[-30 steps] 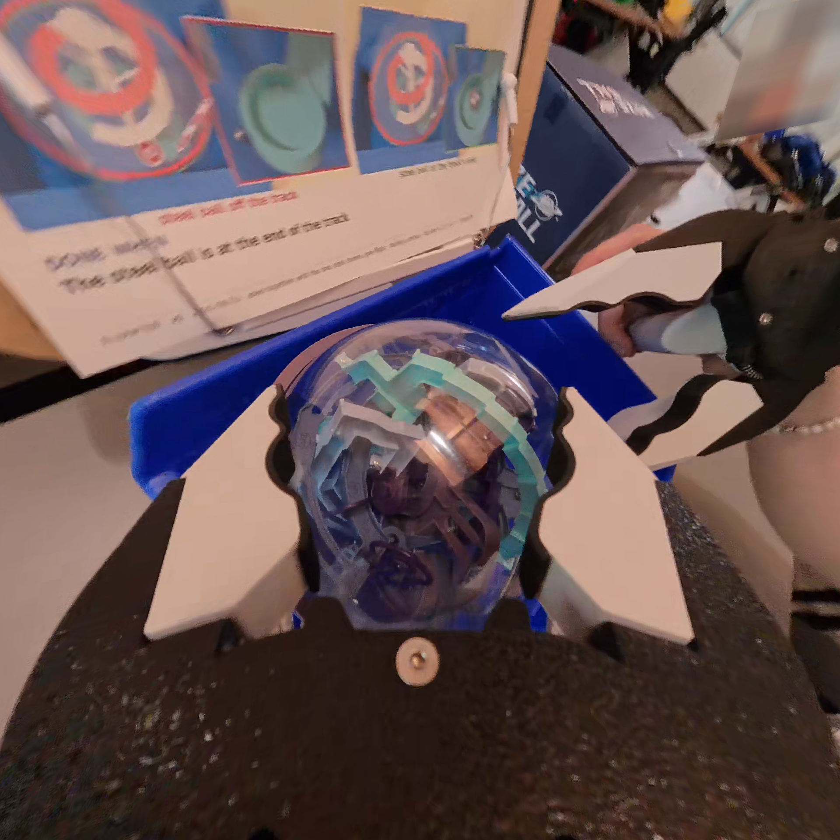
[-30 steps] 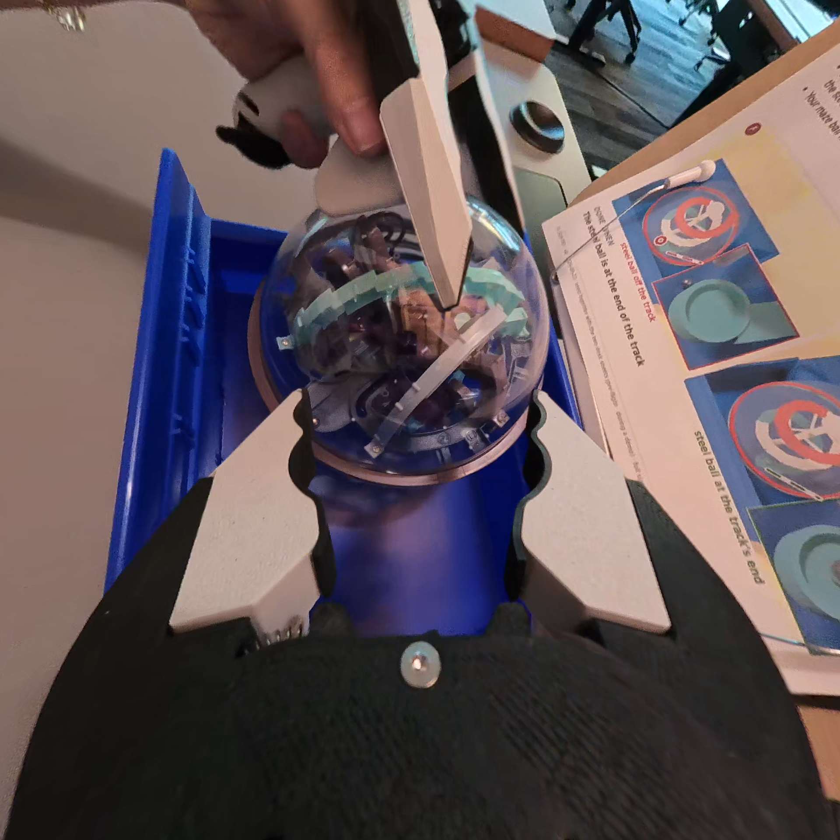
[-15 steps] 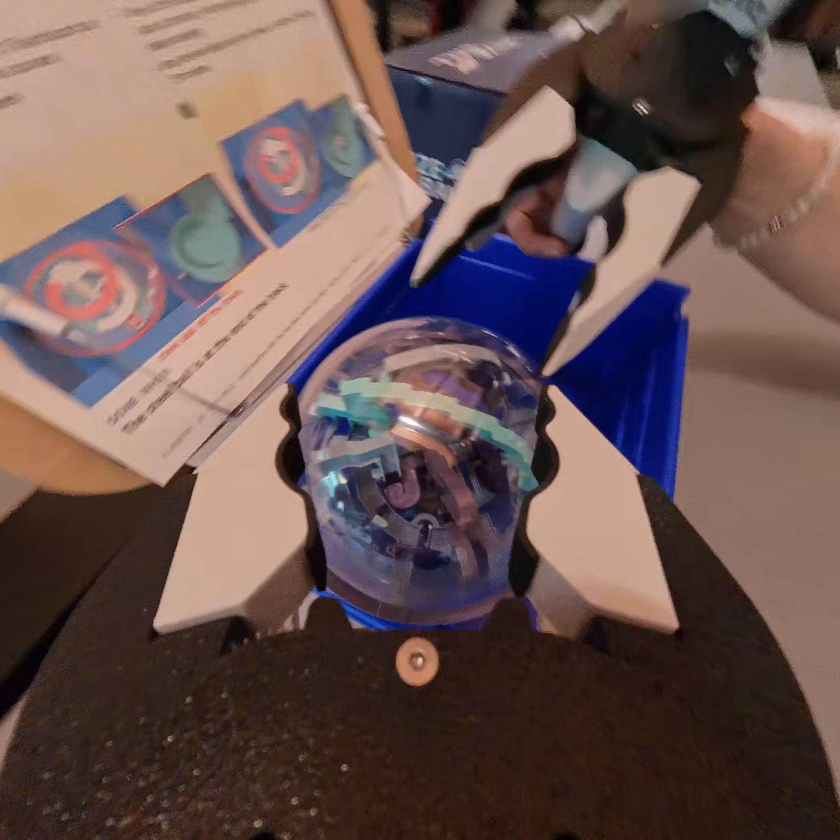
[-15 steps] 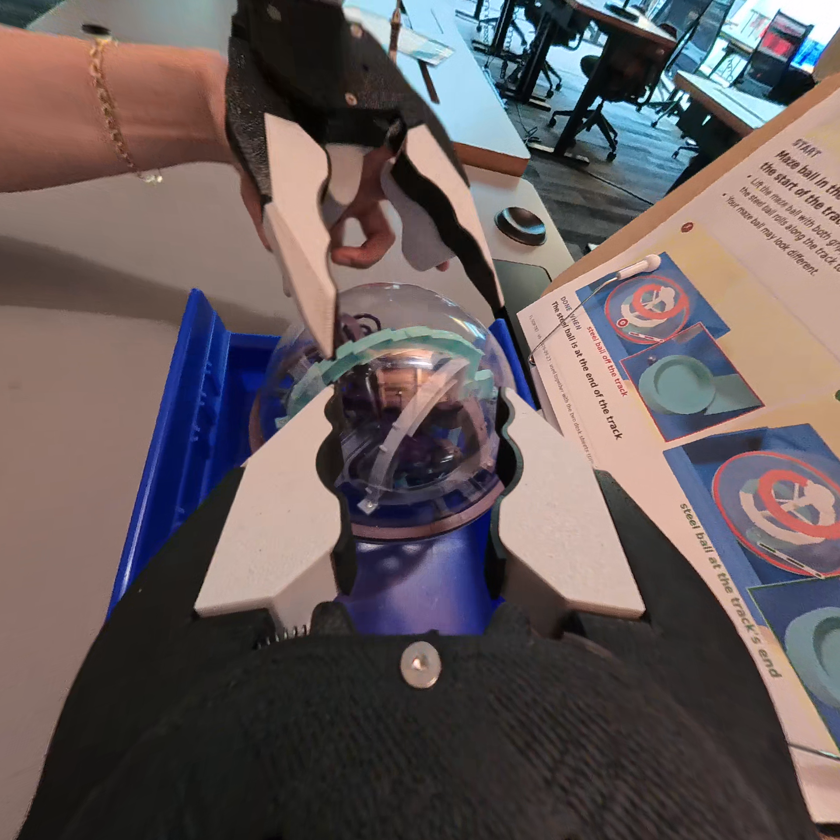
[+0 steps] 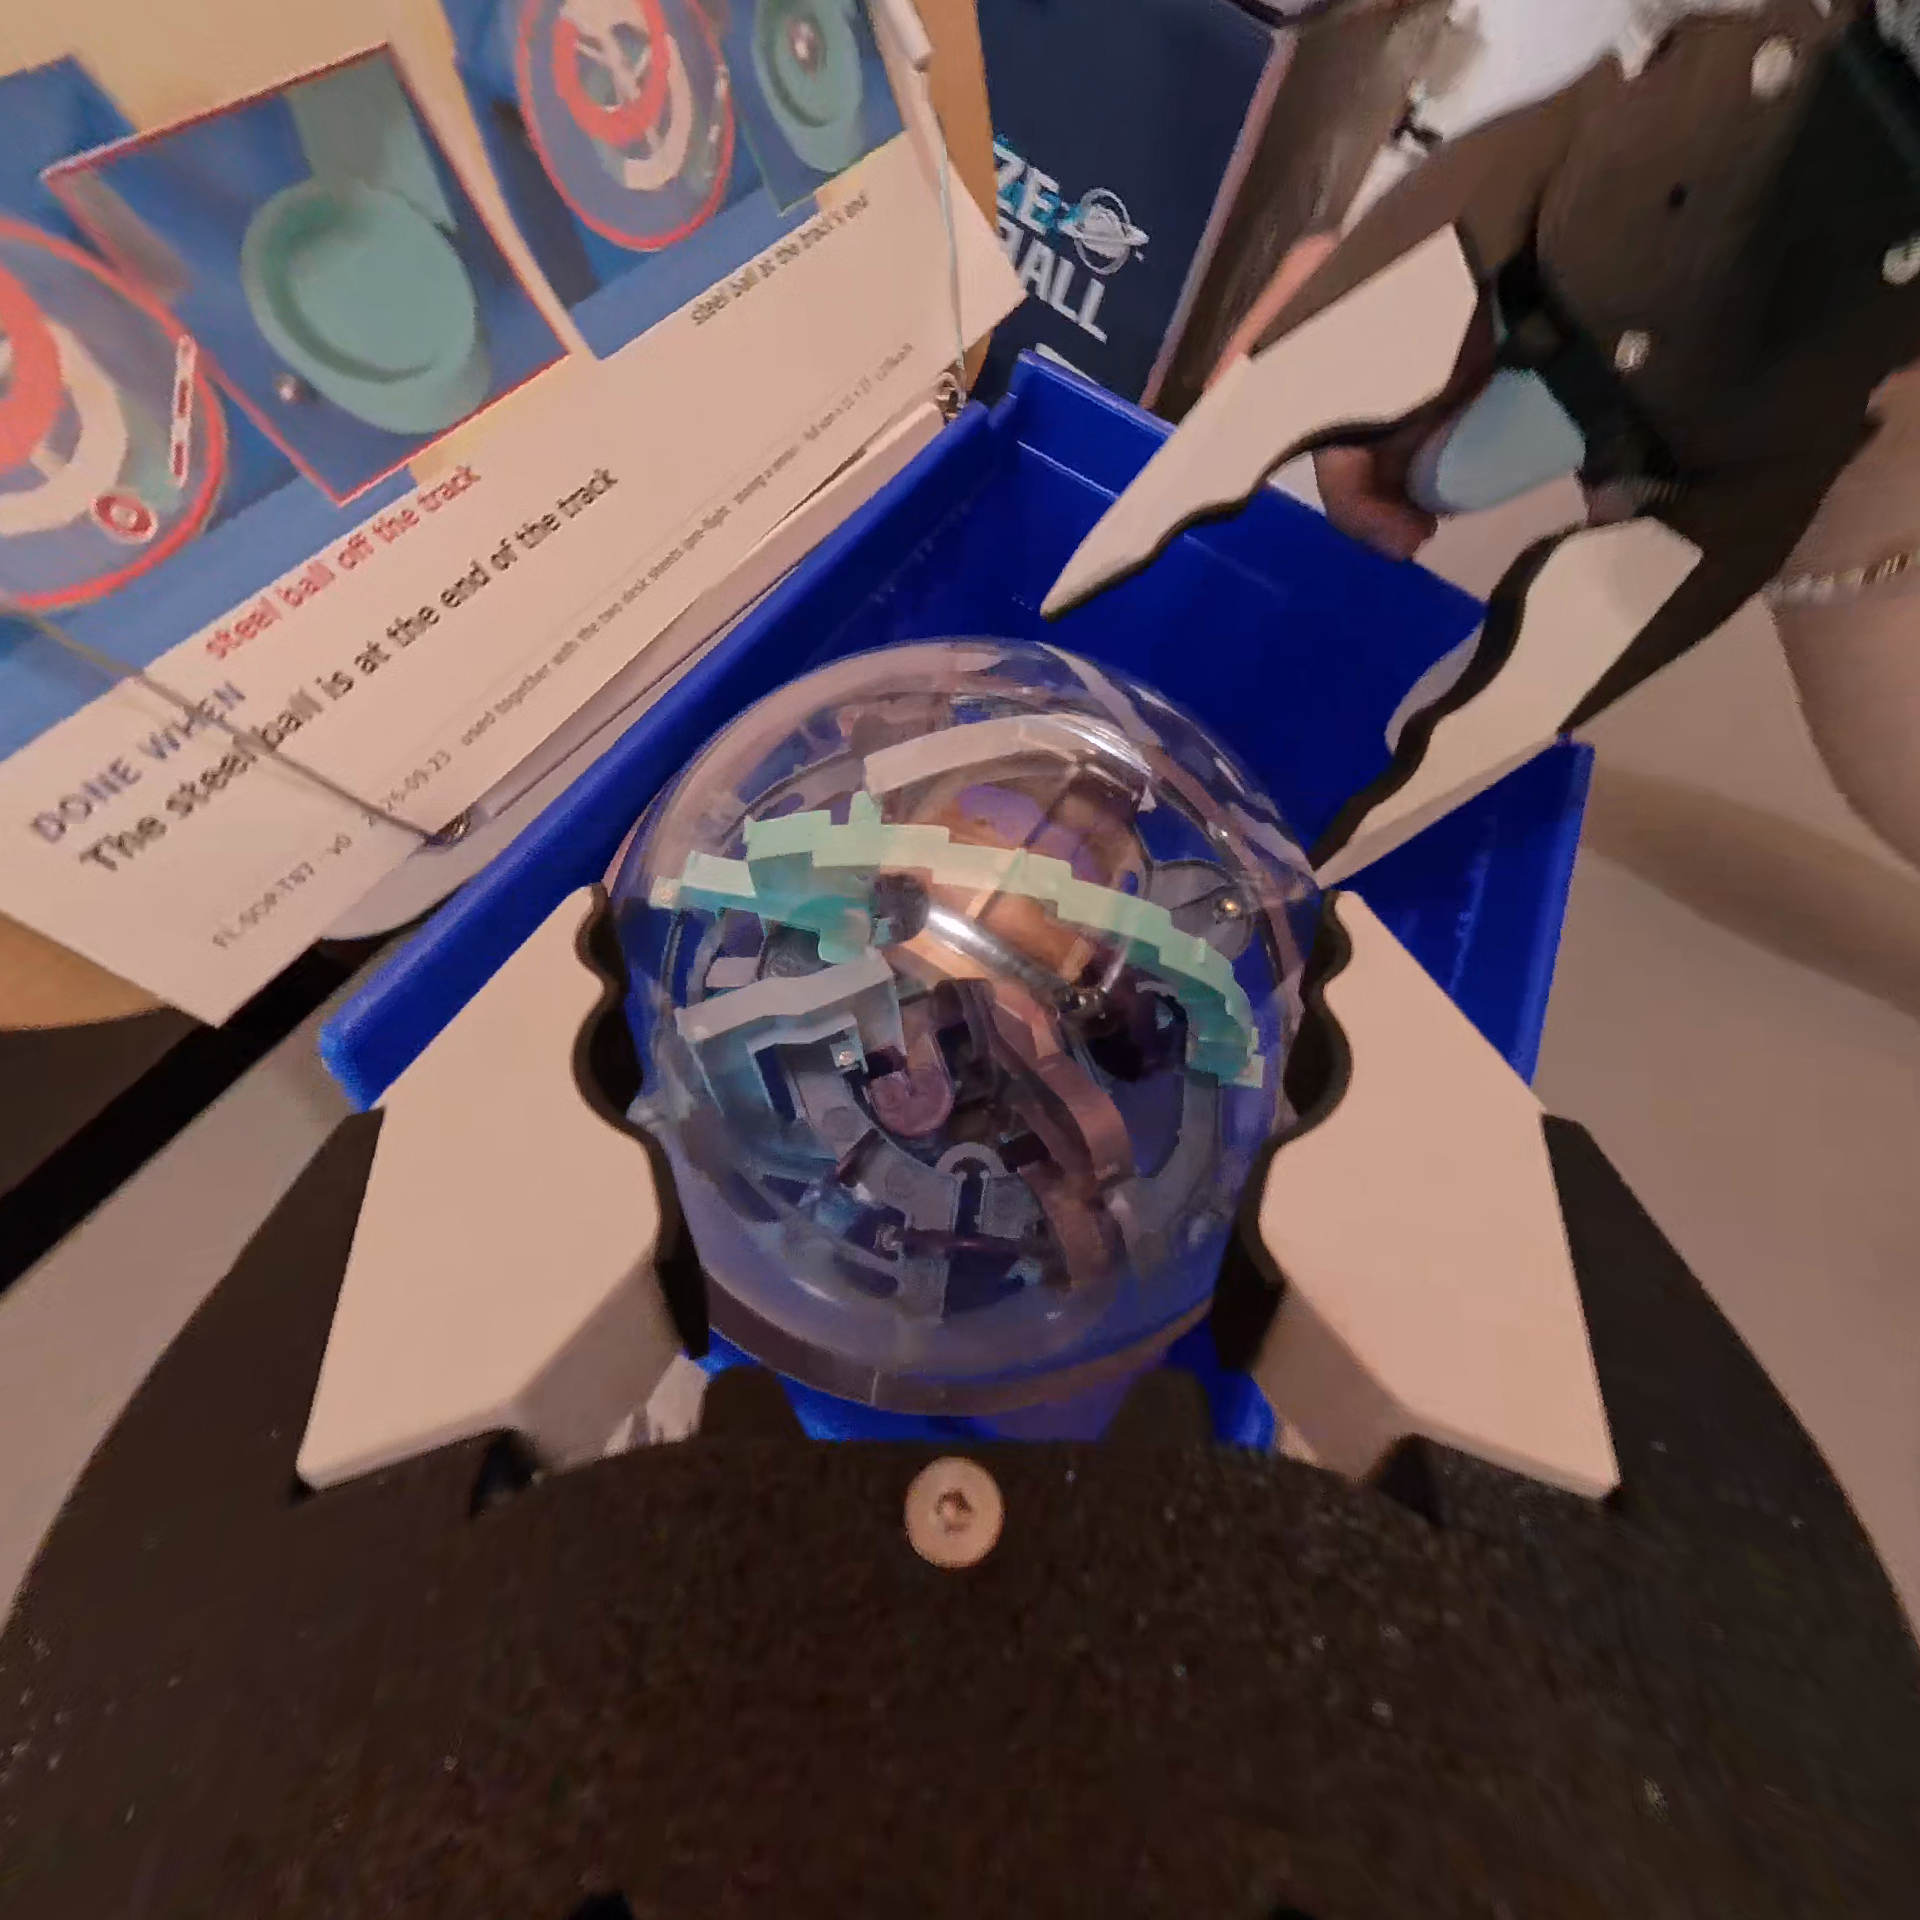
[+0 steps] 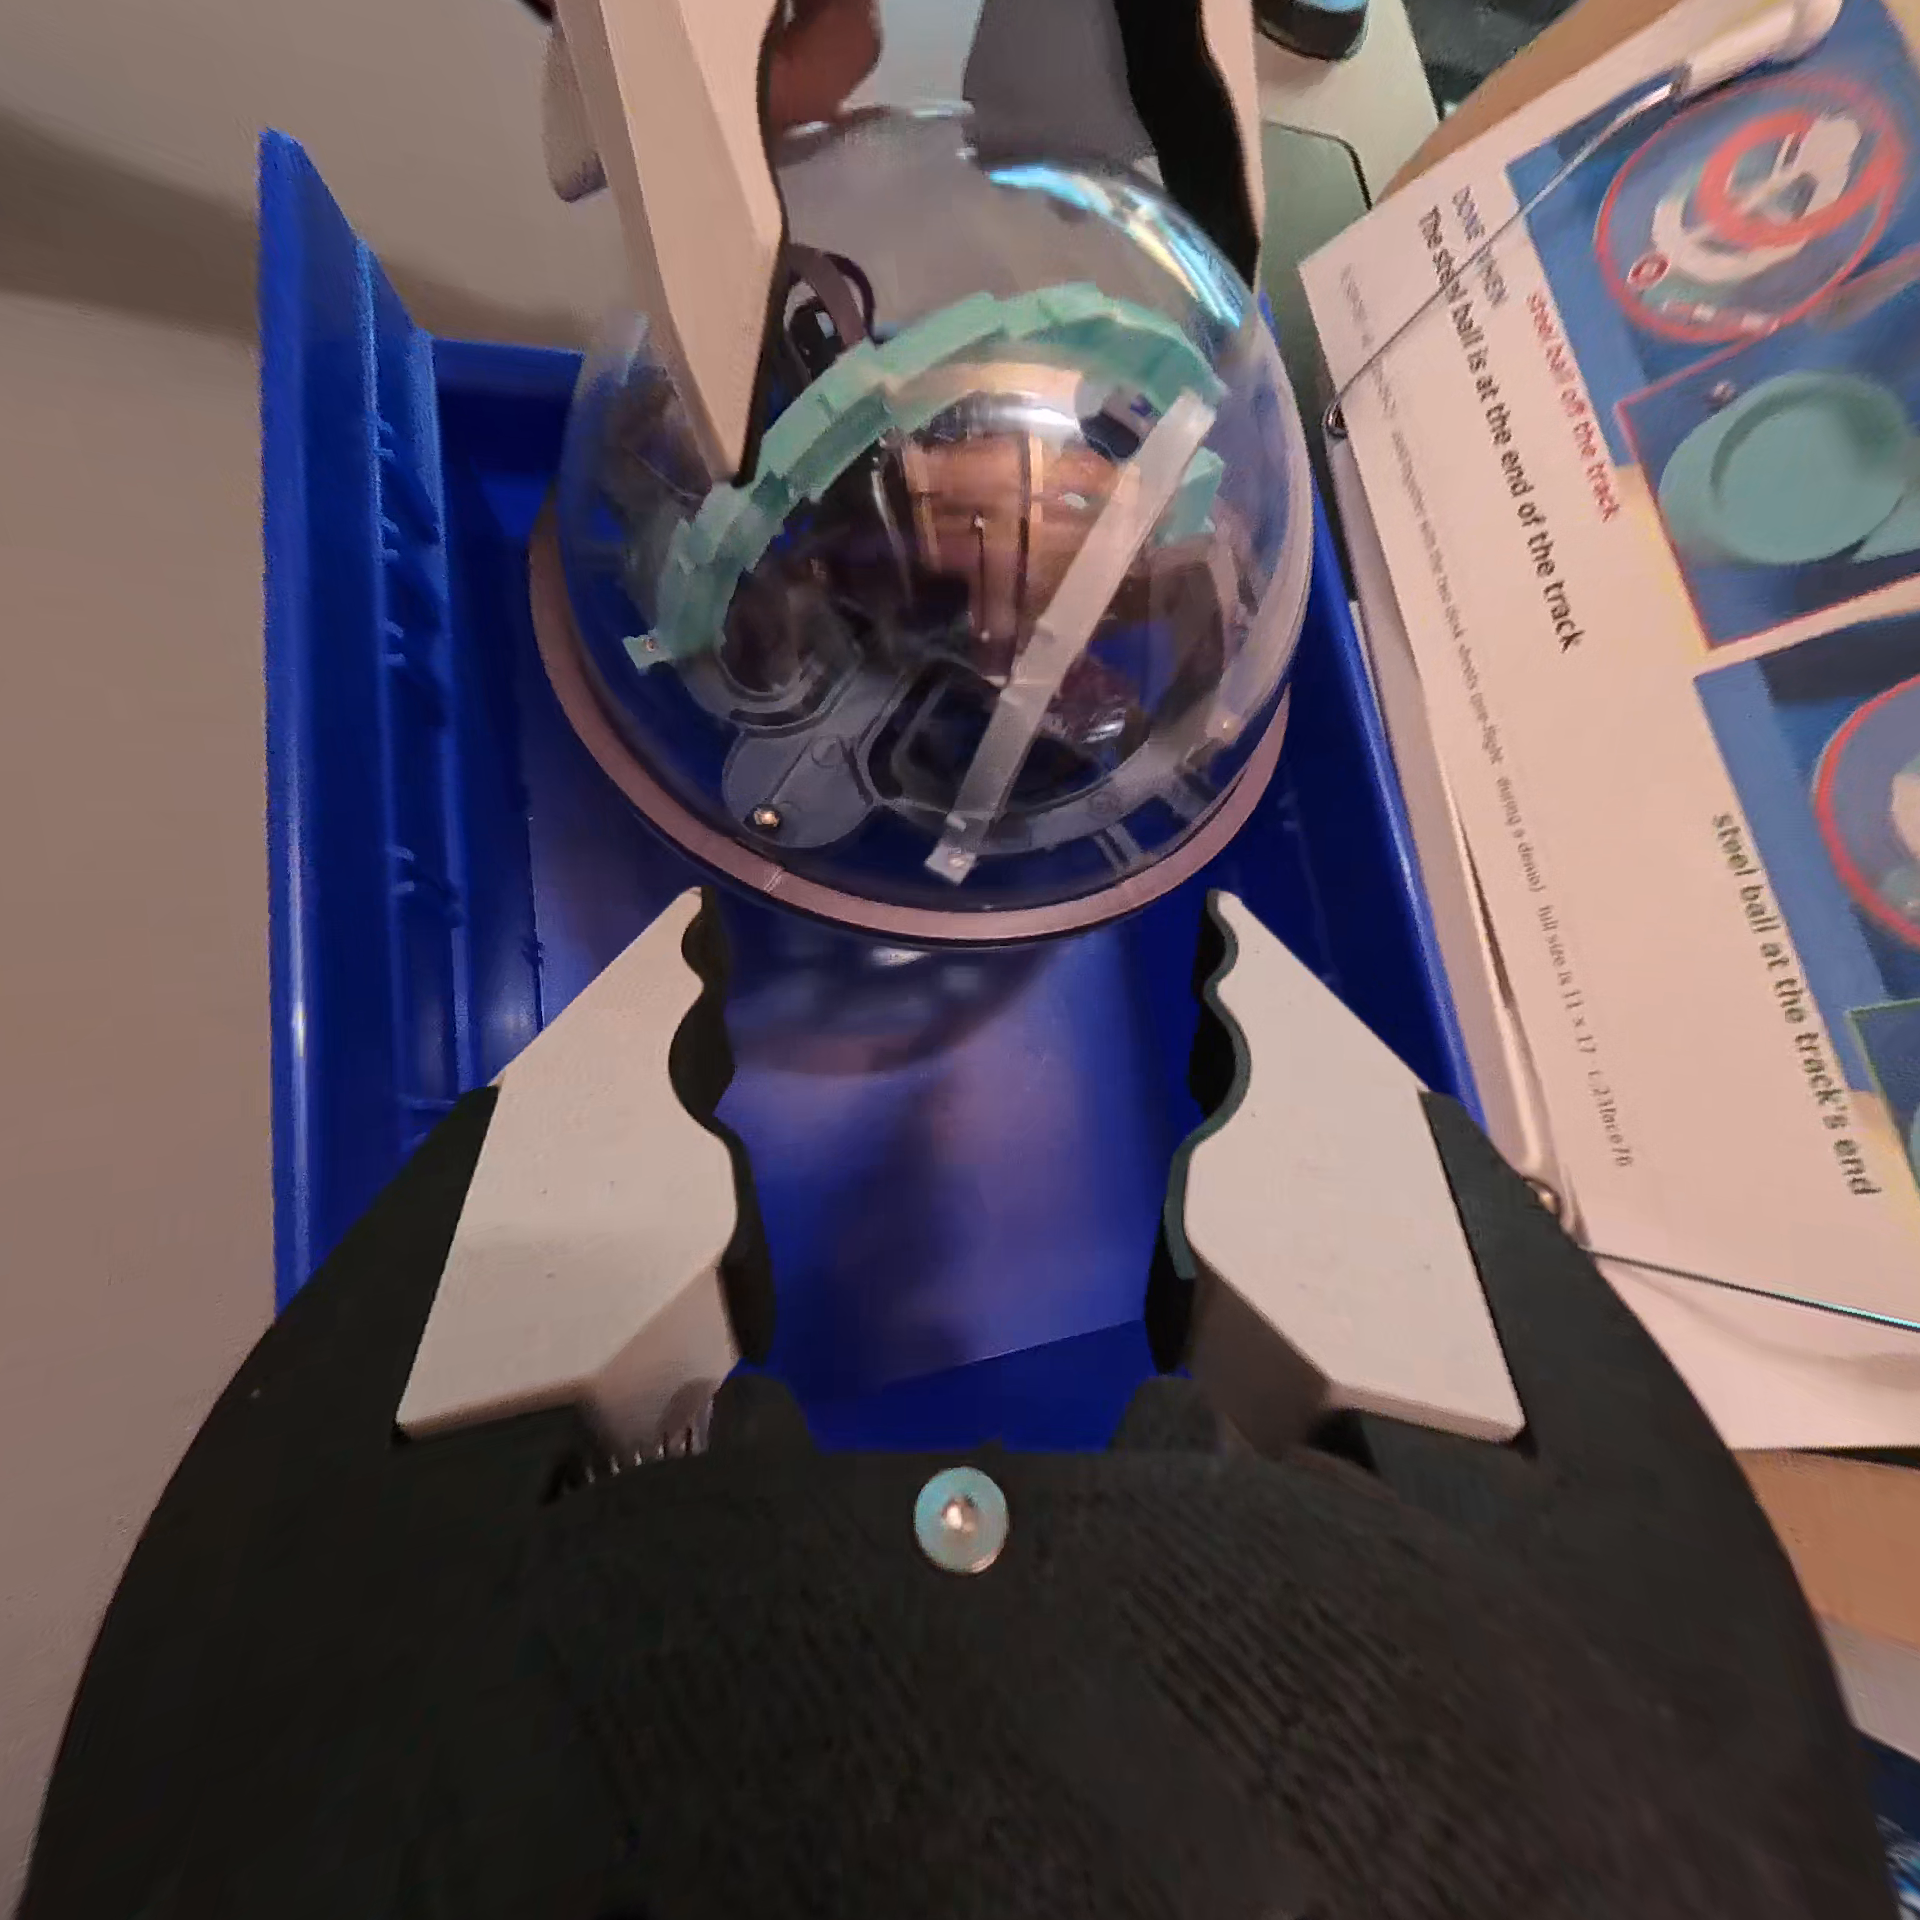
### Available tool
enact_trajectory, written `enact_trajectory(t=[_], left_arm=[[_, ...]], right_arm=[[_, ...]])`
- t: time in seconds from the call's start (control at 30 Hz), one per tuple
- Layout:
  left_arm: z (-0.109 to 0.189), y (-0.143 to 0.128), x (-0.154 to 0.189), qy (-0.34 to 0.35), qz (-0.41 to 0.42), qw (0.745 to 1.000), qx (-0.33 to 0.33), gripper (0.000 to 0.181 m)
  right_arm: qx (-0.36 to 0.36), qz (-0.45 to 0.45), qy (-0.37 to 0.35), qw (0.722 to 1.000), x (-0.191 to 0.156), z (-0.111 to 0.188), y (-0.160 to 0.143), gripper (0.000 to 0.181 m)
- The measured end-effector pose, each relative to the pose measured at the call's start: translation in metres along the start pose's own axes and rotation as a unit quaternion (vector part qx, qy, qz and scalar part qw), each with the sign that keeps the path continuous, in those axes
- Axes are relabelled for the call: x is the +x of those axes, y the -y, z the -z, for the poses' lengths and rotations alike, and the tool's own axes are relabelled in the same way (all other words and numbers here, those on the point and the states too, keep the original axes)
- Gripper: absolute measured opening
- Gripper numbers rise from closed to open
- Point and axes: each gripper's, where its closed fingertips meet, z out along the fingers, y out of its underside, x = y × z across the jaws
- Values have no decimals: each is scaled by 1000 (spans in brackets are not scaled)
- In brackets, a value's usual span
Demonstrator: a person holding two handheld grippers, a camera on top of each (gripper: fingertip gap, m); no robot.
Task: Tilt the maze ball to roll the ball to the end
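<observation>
- Clear plastic, with teal and grey tracks inside: maze ball (image 5: 961, 1039), seen from the left wrist, low inside the blue bin (image 5: 883, 582).
- Clasped by the left gripper (image 5: 961, 904); pale fingers (image 5: 488, 1195) pressed against the dome on both sides, just above the bin's near edge.
- Farther off, over the bin's far right corner: right gripper (image 5: 1184, 743), fingers spread wide, holding nothing, tips just short of the dome.
- Leaning over the bin's left rim: a printed instruction sheet (image 5: 520, 520) with blue, red and green pictures.
- Behind the bin's far wall: a dark blue box (image 5: 1091, 208).
- Beside the bin on the right: pale surface (image 5: 1714, 1039).
- From the right wrist: maze ball (image 6: 935, 623) in the far half of the blue bin (image 6: 343, 727), its seam ring tilted.
- Right gripper (image 6: 954, 899) above the bin's near half, fingers (image 6: 582, 1195) wide apart with only blue floor between them, tips just beside the dome's lower rim but not touching.
- Left gripper's fingers (image 6: 686, 260) reaching down from above the bin's far end, astride the dome.
- Instruction sheet (image 6: 1558, 727) against the bin's right wall; pale surface (image 6: 125, 727) outside the left wall.
- Steel ball within the maze: cannot tell where.
</observation>
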Motion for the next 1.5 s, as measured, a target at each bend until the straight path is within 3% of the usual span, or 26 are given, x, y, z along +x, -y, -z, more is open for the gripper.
enact_trajectory(t=[0.33, 0.53, 0.7, 0.87, 1.03, 1.17, 1.3, 1.5], left_arm=[[9, -6, -7, 62, 138, 988, 28, 123], [9, -9, -3, 46, 83, 995, 20, 127], [13, -4, 0, 30, 3, 1000, 7, 120], [12, -5, -1, 34, 25, 999, -21, 120], [10, -4, -1, 40, 27, 998, -39, 119], [6, -2, 0, 54, 43, 996, -56, 119], [3, -1, 1, 55, 48, 995, -70, 120], [3, -2, 1, 63, 58, 992, -90, 120]], right_arm=[[11, 15, 8, 1000, -5, -9, 4, 93], [-5, 37, -5, 999, -1, -14, 3, 94], [-19, 41, -12, 999, 2, -17, -1, 90], [-21, 36, -39, 998, 8, -12, -5, 87], [43, 18, -39, 998, 15, 10, 13, 89], [123, 2, 4, 992, 5, 19, 43, 87], [85, 22, -11, 996, 9, 6, 35, 89], [92, 15, -7, 996, 10, 6, 35, 90]])
